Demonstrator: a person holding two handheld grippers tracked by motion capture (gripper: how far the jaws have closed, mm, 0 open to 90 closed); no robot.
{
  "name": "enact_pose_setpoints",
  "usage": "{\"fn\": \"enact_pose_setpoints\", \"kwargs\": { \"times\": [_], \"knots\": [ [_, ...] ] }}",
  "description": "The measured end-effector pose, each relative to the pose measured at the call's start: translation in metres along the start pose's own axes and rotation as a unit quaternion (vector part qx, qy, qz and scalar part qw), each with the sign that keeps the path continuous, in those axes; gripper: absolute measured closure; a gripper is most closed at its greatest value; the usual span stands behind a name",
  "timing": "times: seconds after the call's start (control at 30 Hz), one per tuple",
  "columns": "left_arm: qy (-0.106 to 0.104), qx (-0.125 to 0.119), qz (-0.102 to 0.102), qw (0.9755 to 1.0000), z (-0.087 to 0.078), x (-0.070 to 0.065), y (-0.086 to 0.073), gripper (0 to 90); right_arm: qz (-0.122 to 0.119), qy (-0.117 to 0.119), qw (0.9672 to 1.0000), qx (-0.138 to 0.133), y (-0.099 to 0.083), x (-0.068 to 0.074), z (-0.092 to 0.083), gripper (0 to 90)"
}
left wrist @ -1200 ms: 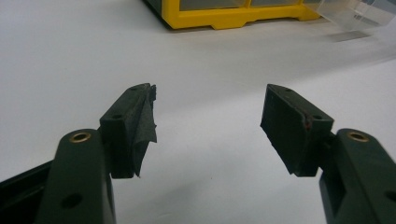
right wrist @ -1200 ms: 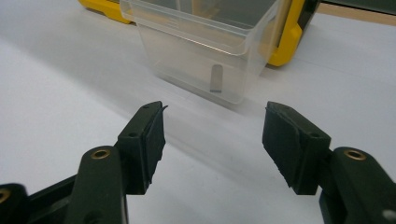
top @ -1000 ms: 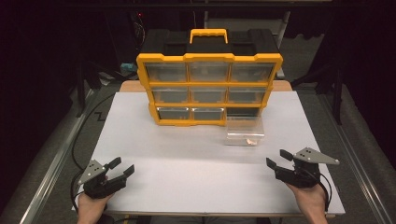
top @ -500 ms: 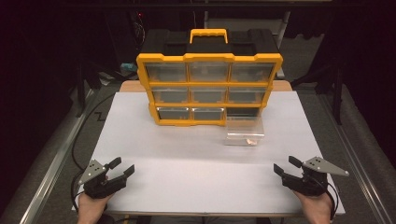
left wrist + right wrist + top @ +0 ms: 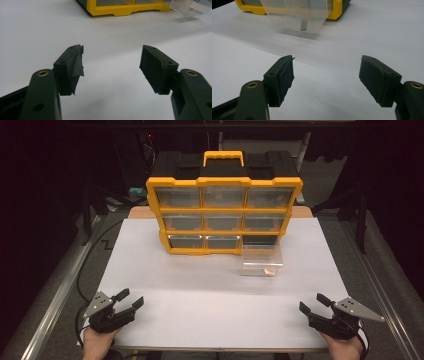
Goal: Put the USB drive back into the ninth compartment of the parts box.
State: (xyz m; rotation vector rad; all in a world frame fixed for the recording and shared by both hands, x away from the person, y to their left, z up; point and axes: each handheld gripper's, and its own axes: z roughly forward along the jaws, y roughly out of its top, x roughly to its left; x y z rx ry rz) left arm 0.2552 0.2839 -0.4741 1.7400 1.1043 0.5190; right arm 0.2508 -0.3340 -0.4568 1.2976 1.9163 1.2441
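A yellow and black organizer (image 5: pixel 223 209) with clear drawers stands at the back middle of the white table (image 5: pixel 200 275). Its bottom right slot is empty. A clear drawer (image 5: pixel 261 260) sits on the table just in front of that slot, with a small orange piece (image 5: pixel 269 271) inside. My left gripper (image 5: pixel 129 300) rests open at the front left edge, nothing between its jaws. My right gripper (image 5: pixel 313 304) rests open at the front right edge, also empty. The left gripper view shows its gripper (image 5: pixel 111 62) over bare table. In the right gripper view, its gripper (image 5: pixel 327 72) faces the clear drawer (image 5: pixel 297 15).
The organizer (image 5: pixel 125 6) base edge shows far ahead in the left gripper view. Metal rails (image 5: pixel 55 295) run along both sides of the table. Dark floor and stands lie behind the organizer. A cable (image 5: pixel 92 255) trails off the left side.
My right gripper has drawn back toward the front right edge of the table and lowered. The left gripper has stayed where it was.
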Motion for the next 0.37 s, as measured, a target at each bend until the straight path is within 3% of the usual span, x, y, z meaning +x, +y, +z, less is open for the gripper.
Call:
{"fn": "enact_pose_setpoints", "kwargs": {
  "times": [0.37],
  "knots": [
    [0.000,-0.003,-0.001,1.0000,-0.0004,-0.0002,0.0003,35.5,-0.006,0.003,0.9999,-0.009,-0.0074,0.0006,-0.0051,27.5]
  ]
}}
